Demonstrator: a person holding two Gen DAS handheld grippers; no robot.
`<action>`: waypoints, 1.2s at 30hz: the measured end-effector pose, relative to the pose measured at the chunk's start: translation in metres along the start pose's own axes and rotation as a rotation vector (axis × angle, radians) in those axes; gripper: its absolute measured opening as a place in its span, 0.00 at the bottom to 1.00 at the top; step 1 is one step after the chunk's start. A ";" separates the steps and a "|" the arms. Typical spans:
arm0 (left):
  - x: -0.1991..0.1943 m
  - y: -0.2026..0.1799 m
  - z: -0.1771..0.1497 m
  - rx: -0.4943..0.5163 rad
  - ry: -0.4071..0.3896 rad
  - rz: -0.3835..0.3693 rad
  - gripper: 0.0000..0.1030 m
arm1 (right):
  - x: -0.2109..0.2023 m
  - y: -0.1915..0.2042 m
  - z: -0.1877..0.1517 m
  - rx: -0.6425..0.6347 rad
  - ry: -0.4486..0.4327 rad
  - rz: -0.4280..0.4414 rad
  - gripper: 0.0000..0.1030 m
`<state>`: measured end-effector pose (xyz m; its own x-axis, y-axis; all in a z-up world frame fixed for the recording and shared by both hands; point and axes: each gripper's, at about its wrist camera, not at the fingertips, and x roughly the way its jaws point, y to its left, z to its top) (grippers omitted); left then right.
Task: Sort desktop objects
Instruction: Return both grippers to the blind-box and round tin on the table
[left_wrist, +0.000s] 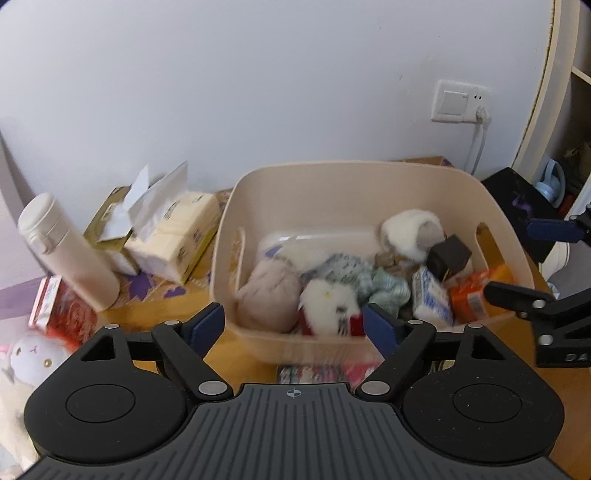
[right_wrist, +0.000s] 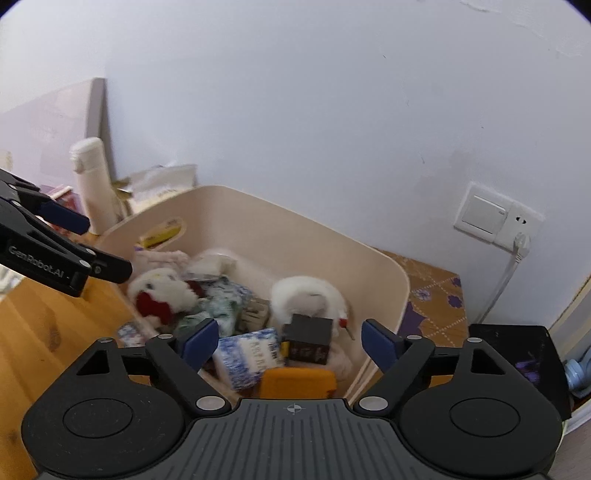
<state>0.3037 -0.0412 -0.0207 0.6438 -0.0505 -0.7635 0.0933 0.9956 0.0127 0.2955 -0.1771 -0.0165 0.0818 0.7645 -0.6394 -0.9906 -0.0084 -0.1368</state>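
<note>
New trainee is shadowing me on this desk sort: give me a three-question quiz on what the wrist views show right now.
1. True or false: the left gripper holds a plush toy.
2. Where is the orange box? A) inside the beige bin B) beside the thermos C) on the black case
3. Fill in: the tissue pack lies between the thermos and the ____.

Key: 1 false, its jaws are open and empty, like the right gripper; 2 A; 3 beige bin.
</note>
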 end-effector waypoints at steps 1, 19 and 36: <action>-0.003 0.003 -0.005 -0.004 0.002 0.003 0.81 | -0.004 0.002 -0.002 0.002 -0.007 0.014 0.86; -0.014 0.043 -0.104 -0.157 0.172 0.078 0.82 | 0.018 0.070 -0.055 -0.134 0.130 0.258 0.99; -0.011 0.049 -0.126 -0.213 0.214 0.115 0.82 | 0.079 0.091 -0.068 -0.140 0.249 0.295 0.99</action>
<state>0.2056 0.0186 -0.0924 0.4642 0.0590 -0.8838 -0.1464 0.9892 -0.0108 0.2190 -0.1613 -0.1314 -0.1627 0.5368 -0.8279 -0.9524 -0.3045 -0.0103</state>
